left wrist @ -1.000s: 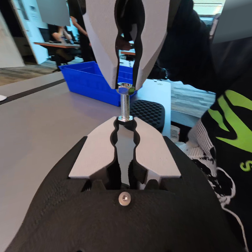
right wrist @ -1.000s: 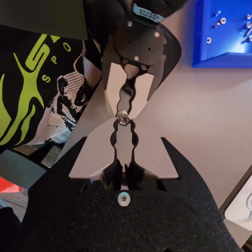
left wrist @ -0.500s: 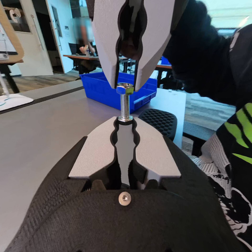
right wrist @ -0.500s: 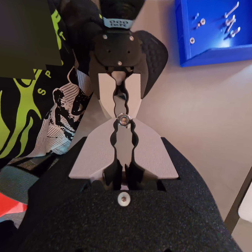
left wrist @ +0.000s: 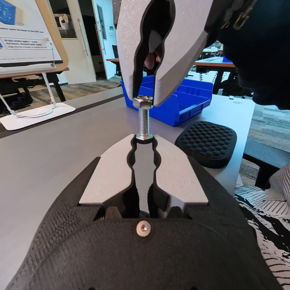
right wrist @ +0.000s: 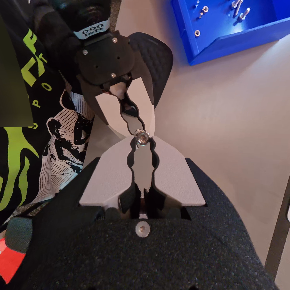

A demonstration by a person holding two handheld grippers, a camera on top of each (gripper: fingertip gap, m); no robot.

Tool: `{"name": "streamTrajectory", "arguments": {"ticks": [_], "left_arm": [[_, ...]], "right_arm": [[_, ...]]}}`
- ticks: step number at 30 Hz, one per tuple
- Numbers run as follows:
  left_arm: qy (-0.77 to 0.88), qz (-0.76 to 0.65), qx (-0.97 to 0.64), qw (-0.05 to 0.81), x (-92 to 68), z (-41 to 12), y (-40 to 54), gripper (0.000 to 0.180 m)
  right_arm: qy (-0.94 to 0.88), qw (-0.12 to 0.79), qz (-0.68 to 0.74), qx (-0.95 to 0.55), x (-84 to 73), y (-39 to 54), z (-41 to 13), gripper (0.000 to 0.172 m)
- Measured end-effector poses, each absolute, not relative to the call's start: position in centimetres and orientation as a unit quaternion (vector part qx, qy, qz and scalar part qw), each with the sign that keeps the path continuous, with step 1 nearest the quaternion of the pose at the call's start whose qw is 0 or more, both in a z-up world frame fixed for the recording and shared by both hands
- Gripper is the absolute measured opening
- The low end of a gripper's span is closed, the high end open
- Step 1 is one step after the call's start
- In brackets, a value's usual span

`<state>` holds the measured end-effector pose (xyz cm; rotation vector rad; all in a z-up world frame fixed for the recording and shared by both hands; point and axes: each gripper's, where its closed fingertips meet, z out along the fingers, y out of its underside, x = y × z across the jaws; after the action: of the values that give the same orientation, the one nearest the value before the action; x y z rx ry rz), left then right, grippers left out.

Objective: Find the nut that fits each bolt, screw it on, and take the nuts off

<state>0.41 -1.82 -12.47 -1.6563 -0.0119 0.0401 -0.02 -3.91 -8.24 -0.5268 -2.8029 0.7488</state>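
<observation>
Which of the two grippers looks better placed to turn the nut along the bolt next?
Probably the left gripper: its fingertips clamp the nut, while the right gripper holds the bolt by its head.

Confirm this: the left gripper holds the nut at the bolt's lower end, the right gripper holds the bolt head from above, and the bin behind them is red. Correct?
Not quite: the bin is blue, as the left wrist view shows. The rest stands: left gripper on the nut, right gripper on the bolt head.

Open-plan office with a hardware sorting station

A grey desk [left wrist: 55, 157] carries a blue parts bin [left wrist: 185, 106] of loose nuts and bolts, a tilted display board on a white stand [left wrist: 28, 39] sits beside it, and more wood-topped desks [left wrist: 211, 62] line the carpeted room behind.
</observation>
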Motion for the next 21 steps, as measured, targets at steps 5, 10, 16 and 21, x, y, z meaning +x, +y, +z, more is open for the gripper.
{"name": "streamTrajectory", "arguments": {"ticks": [5, 10, 16, 21], "left_arm": [[-0.01, 0.02, -0.737, 0.676, 0.3, -12.5, -1.8, 0.018], [-0.01, 0.016, -0.734, 0.679, 0.2, -12.4, -1.8, 0.019], [-0.008, 0.016, -0.731, 0.682, 0.0, -12.5, -1.9, 0.019], [-0.013, 0.018, -0.726, 0.688, -0.6, -12.4, -1.9, 0.019]], "right_arm": [[-0.943, 0.104, 0.246, -0.196, -0.2, -3.9, -8.3, 0.018], [-0.939, 0.104, 0.259, -0.203, -0.4, -3.9, -8.2, 0.025], [-0.92, 0.112, 0.309, -0.215, -0.4, -4.0, -7.7, 0.043], [-0.806, 0.156, 0.515, -0.245, -1.0, -5.3, -6.3, 0.061]]}}
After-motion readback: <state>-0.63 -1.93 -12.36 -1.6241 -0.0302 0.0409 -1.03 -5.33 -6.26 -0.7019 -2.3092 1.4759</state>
